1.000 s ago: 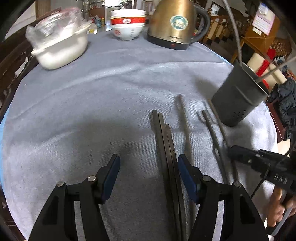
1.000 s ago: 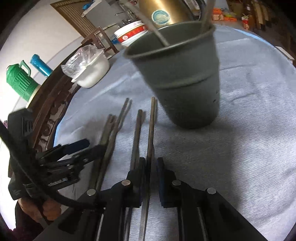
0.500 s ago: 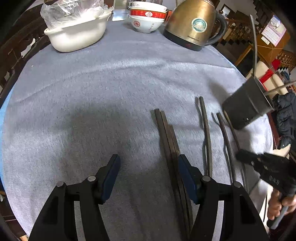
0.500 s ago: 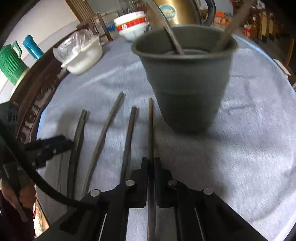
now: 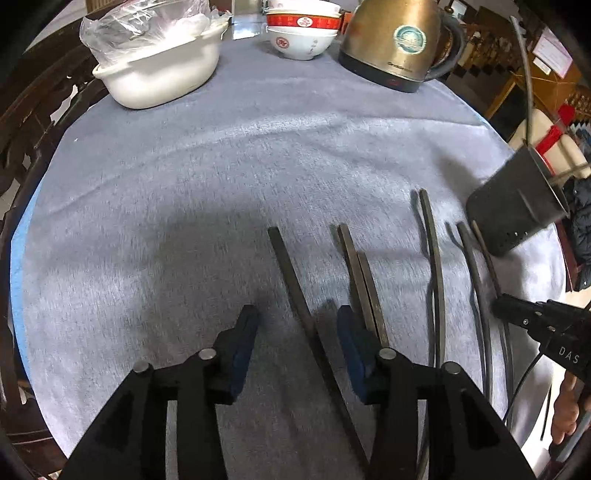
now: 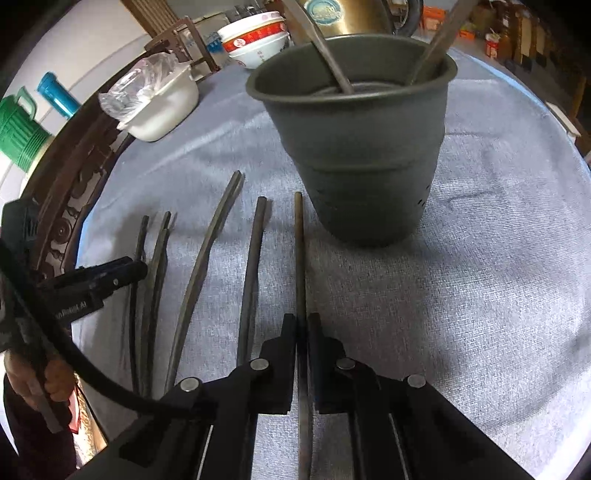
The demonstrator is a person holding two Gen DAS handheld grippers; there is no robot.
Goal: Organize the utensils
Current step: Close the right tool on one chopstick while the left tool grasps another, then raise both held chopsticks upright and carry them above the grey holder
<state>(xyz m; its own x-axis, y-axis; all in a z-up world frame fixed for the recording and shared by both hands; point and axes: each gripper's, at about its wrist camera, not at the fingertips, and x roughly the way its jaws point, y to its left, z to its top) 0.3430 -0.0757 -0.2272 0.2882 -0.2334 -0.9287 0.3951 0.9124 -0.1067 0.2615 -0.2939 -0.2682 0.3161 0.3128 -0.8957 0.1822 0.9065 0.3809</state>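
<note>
Several dark chopsticks lie side by side on the grey cloth. My right gripper (image 6: 303, 325) is shut on one chopstick (image 6: 299, 251) that points at the dark grey utensil holder (image 6: 362, 162), which holds two utensils. My left gripper (image 5: 297, 321) is open low over the cloth, with one chopstick (image 5: 291, 273) lying between its fingers, apart from a pair (image 5: 360, 280) just right of the right finger (image 5: 349, 339). The holder (image 5: 517, 206) and the right gripper (image 5: 532, 317) show at the right of the left wrist view.
A white pot with a plastic bag (image 5: 159, 62), stacked red-and-white bowls (image 5: 301, 33) and a brass kettle (image 5: 395, 40) stand at the far edge of the round table. A green jug (image 6: 18, 133) stands beyond the table's left edge. Wooden chairs surround the table.
My left gripper has shifted right and lower, and one chopstick now lies between its fingers, split from the pair. My right gripper has closed fully on its chopstick.
</note>
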